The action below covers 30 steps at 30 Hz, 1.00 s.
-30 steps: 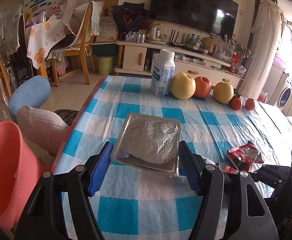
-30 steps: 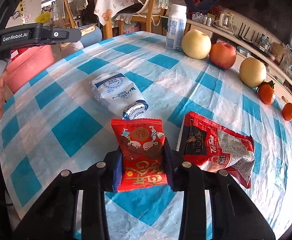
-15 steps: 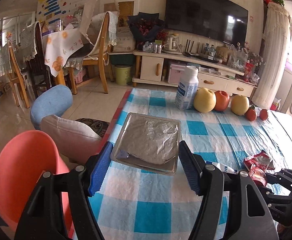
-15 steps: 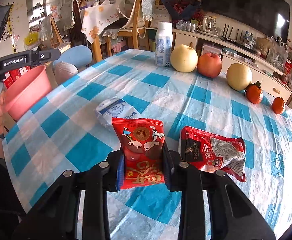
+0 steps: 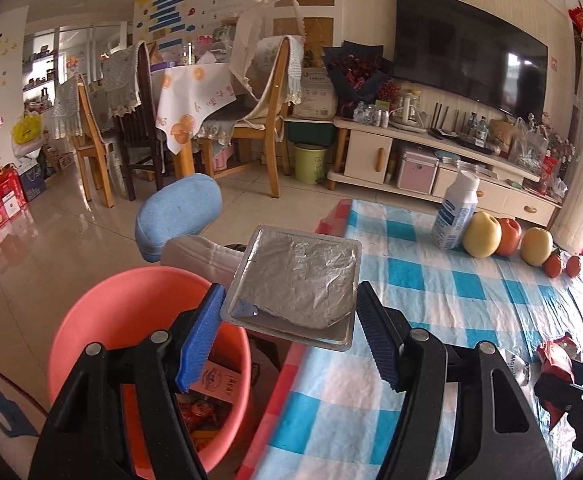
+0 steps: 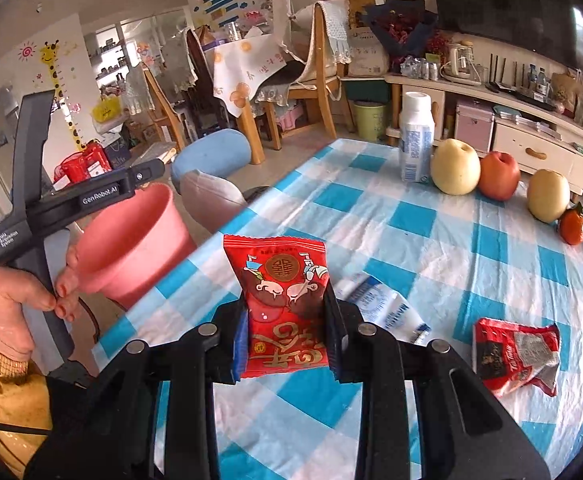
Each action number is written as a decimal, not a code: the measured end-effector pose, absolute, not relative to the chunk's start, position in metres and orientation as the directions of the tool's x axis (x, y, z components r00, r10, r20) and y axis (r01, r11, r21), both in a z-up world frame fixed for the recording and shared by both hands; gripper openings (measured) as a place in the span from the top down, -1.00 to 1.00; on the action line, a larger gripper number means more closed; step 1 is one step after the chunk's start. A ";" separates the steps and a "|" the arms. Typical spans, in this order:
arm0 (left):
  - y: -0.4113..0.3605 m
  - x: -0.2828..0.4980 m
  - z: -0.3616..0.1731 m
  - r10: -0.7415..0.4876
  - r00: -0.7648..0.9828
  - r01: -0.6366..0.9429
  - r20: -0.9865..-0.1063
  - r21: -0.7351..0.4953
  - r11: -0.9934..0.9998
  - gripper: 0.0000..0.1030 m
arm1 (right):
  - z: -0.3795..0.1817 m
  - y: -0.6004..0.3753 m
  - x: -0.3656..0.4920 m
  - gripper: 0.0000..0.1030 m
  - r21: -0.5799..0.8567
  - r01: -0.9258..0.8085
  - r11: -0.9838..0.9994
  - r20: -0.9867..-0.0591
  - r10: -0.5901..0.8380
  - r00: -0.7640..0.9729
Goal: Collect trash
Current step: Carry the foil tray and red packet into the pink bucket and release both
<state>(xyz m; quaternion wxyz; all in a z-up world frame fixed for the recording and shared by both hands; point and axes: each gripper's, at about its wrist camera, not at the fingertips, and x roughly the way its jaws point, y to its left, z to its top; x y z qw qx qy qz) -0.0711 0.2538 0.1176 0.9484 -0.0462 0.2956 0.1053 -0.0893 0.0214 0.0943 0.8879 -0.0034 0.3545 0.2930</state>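
At lower left my pink bin (image 5: 131,312) already holds wrappers. My left gripper (image 5: 287,332) clamps the foil tray (image 5: 297,280) at centre frame; my right gripper (image 6: 287,332) pinches a red snack packet (image 6: 283,300). Two wrappers (image 6: 515,354) remain lower right on the table.

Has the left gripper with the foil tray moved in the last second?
Yes. The left gripper carried the foil tray leftward off the checkered table; it now hangs past the table's edge, by the pink bucket.
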 end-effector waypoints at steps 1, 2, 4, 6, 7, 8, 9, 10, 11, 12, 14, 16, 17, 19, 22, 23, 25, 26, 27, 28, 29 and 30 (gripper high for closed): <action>0.260 -0.073 0.118 0.187 0.800 -0.243 -0.570 -0.022 0.970 -0.31 | 0.098 0.030 -0.088 0.38 0.203 -0.535 0.820 -0.628 0.529 0.571; 0.266 -0.074 0.119 0.204 0.796 -0.261 -0.570 -0.019 0.965 -0.31 | 0.101 0.039 -0.087 0.38 0.204 -0.547 0.812 -0.625 0.538 0.566; 0.276 -0.075 0.120 0.228 0.789 -0.289 -0.571 -0.018 0.957 -0.31 | 0.107 0.057 -0.085 0.38 0.209 -0.572 0.793 -0.618 0.560 0.551; 0.288 -0.076 0.120 0.253 0.779 -0.318 -0.574 -0.014 0.948 -0.31 | 0.112 0.077 -0.082 0.38 0.214 -0.597 0.773 -0.613 0.582 0.534; 0.293 -0.078 0.120 0.266 0.774 -0.331 -0.575 -0.009 0.944 -0.31 | 0.114 0.087 -0.081 0.38 0.217 -0.609 0.763 -0.611 0.592 0.525; 0.298 -0.078 0.120 0.279 0.768 -0.345 -0.576 -0.004 0.939 -0.31 | 0.116 0.096 -0.079 0.38 0.220 -0.619 0.754 -0.610 0.601 0.516; 0.303 -0.079 0.120 0.289 0.763 -0.356 -0.578 -0.002 0.935 -0.31 | 0.117 0.107 -0.078 0.38 0.224 -0.630 0.744 -0.609 0.612 0.505; 0.308 -0.080 0.119 0.296 0.759 -0.365 -0.580 -0.003 0.931 -0.31 | 0.119 0.114 -0.076 0.38 0.228 -0.638 0.735 -0.607 0.620 0.497; 0.312 -0.080 0.119 0.302 0.755 -0.373 -0.582 -0.003 0.928 -0.31 | 0.120 0.124 -0.074 0.38 0.233 -0.648 0.725 -0.604 0.630 0.488; 0.316 -0.081 0.118 0.312 0.750 -0.384 -0.583 -0.001 0.923 -0.31 | 0.122 0.132 -0.072 0.38 0.237 -0.654 0.718 -0.602 0.637 0.481; 0.325 -0.082 0.117 0.323 0.743 -0.400 -0.587 -0.001 0.916 -0.31 | 0.124 0.148 -0.069 0.38 0.249 -0.666 0.703 -0.597 0.653 0.466; 0.333 -0.083 0.116 0.330 0.736 -0.415 -0.592 -0.009 0.910 -0.31 | 0.126 0.164 -0.065 0.38 0.262 -0.674 0.690 -0.593 0.667 0.452; 0.337 -0.084 0.115 0.337 0.731 -0.424 -0.593 -0.008 0.906 -0.31 | 0.126 0.170 -0.063 0.38 0.267 -0.678 0.685 -0.591 0.672 0.446; 0.344 -0.085 0.114 0.351 0.721 -0.443 -0.597 -0.007 0.897 -0.31 | 0.125 0.182 -0.058 0.38 0.283 -0.681 0.676 -0.590 0.682 0.432; 0.356 -0.087 0.111 0.360 0.709 -0.468 -0.607 -0.023 0.883 -0.31 | 0.122 0.199 -0.051 0.38 0.310 -0.684 0.660 -0.589 0.699 0.407; 0.360 -0.087 0.110 0.363 0.705 -0.475 -0.609 -0.026 0.879 -0.31 | 0.120 0.205 -0.049 0.38 0.322 -0.686 0.653 -0.589 0.705 0.396; 0.364 -0.088 0.107 0.368 0.698 -0.486 -0.615 -0.028 0.873 -0.31 | 0.118 0.216 -0.047 0.38 0.338 -0.690 0.640 -0.589 0.715 0.375; 0.367 -0.088 0.106 0.371 0.693 -0.491 -0.618 -0.028 0.870 -0.31 | 0.116 0.222 -0.046 0.38 0.341 -0.693 0.635 -0.591 0.718 0.367; 0.369 -0.088 0.105 0.373 0.688 -0.496 -0.622 -0.029 0.868 -0.31 | 0.114 0.228 -0.045 0.38 0.343 -0.697 0.630 -0.594 0.720 0.359; 0.372 -0.087 0.104 0.373 0.684 -0.501 -0.626 -0.032 0.865 -0.31 | 0.112 0.233 -0.045 0.38 0.347 -0.700 0.624 -0.596 0.723 0.349; 0.374 -0.088 0.103 0.376 0.680 -0.507 -0.629 -0.034 0.861 -0.31 | 0.109 0.237 -0.042 0.38 0.356 -0.700 0.620 -0.597 0.727 0.340; 0.377 -0.088 0.103 0.381 0.675 -0.515 -0.632 -0.034 0.857 -0.31 | 0.106 0.241 -0.040 0.38 0.370 -0.698 0.613 -0.597 0.733 0.327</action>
